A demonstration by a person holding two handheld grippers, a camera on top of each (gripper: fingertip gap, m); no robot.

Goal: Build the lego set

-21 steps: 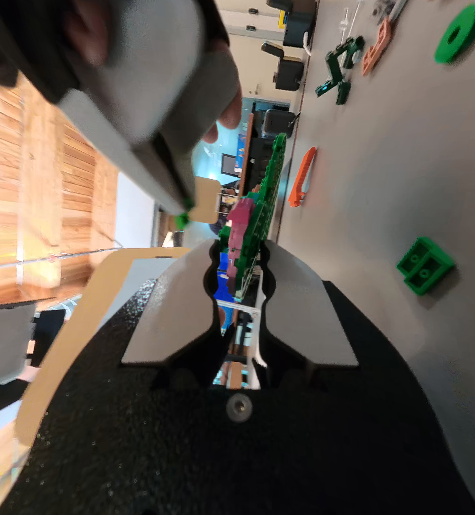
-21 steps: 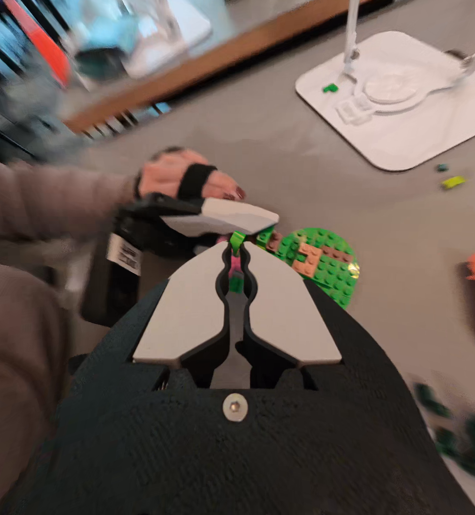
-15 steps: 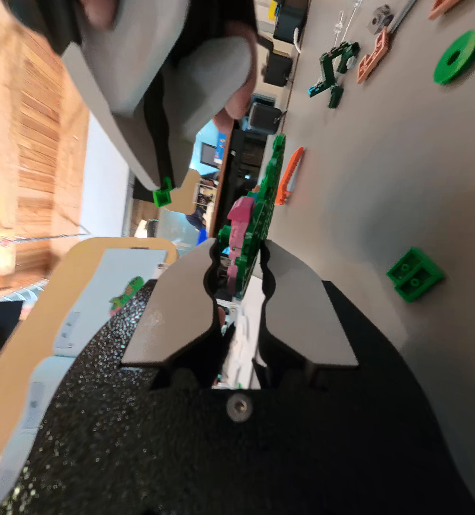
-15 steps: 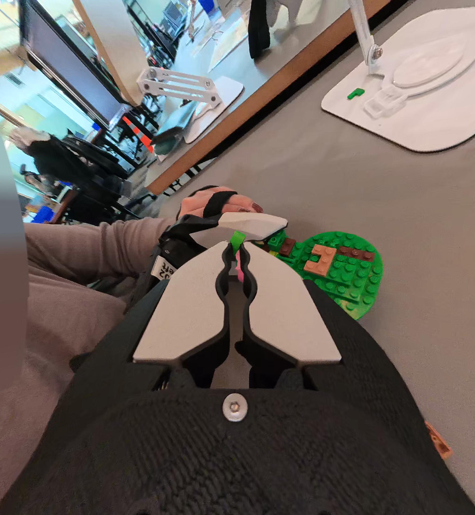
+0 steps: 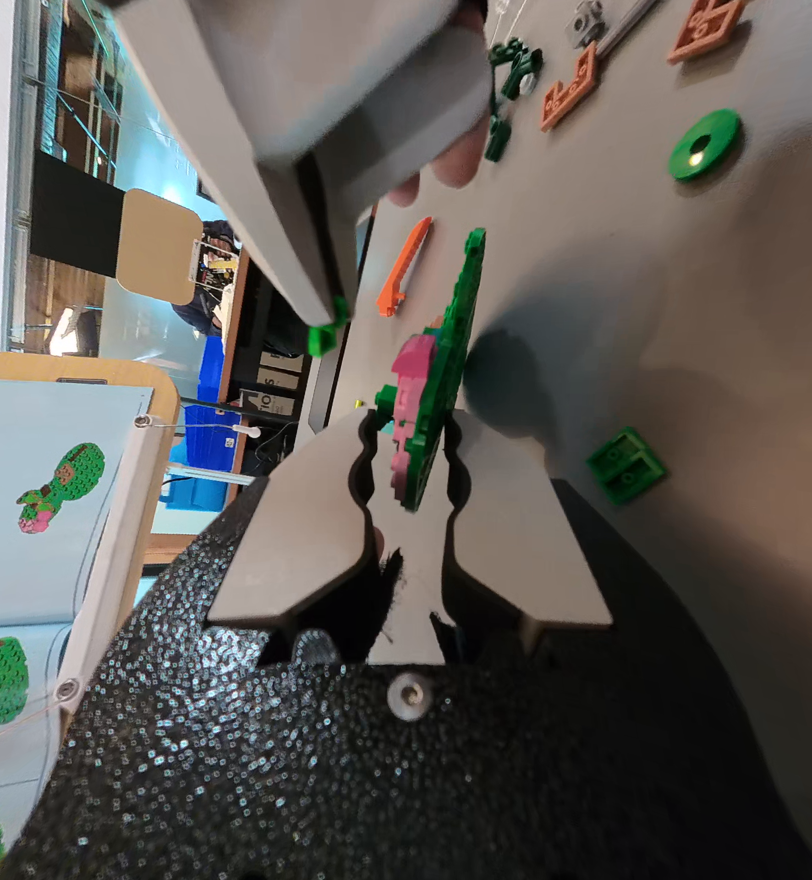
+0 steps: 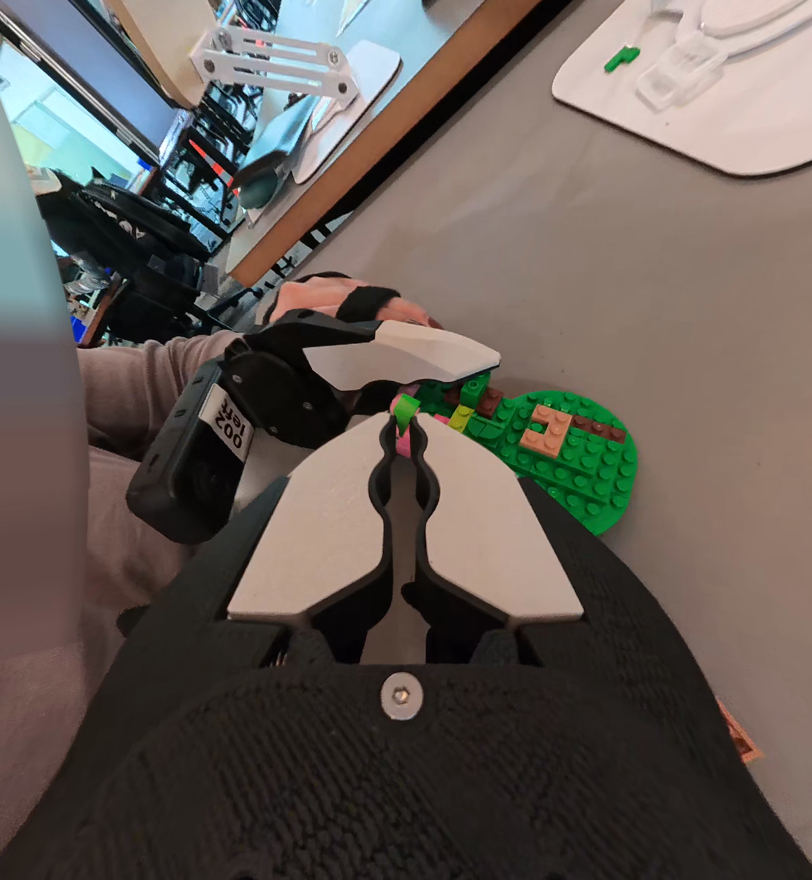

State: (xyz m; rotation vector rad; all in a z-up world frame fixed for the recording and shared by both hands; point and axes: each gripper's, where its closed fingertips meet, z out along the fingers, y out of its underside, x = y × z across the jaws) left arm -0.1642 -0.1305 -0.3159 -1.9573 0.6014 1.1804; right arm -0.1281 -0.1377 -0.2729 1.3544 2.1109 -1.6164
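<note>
Lego baseplate (image 6: 580, 457), green and round-edged, lies flat on the grey table (image 6: 656, 295), with its near-left end between the fingers of the left tool (image 5: 409, 428). That tool is clamped on the plate's edge where pink bricks (image 5: 409, 414) are stacked; in the left wrist view the plate runs away from the tips toward the far side. Brown and tan bricks (image 6: 549, 431) sit on the plate's studded top, toward its right part.

The right tool (image 6: 406, 419) is closed narrow on a small green piece (image 6: 405, 410) held at its very tips. It hangs just above the pink end of the plate, close beside the left tool's upper finger (image 6: 404, 355). From the left wrist view the small green piece (image 5: 326, 328) is apart from the pink bricks, not touching them.

Loose parts lie well apart on the table: a green 2-stud brick (image 5: 627, 471), an orange curved piece (image 5: 401, 269), a green disc (image 5: 704, 145) and reddish-brown plates (image 5: 568, 97). A white stand base (image 6: 709, 109) is at the far right.
</note>
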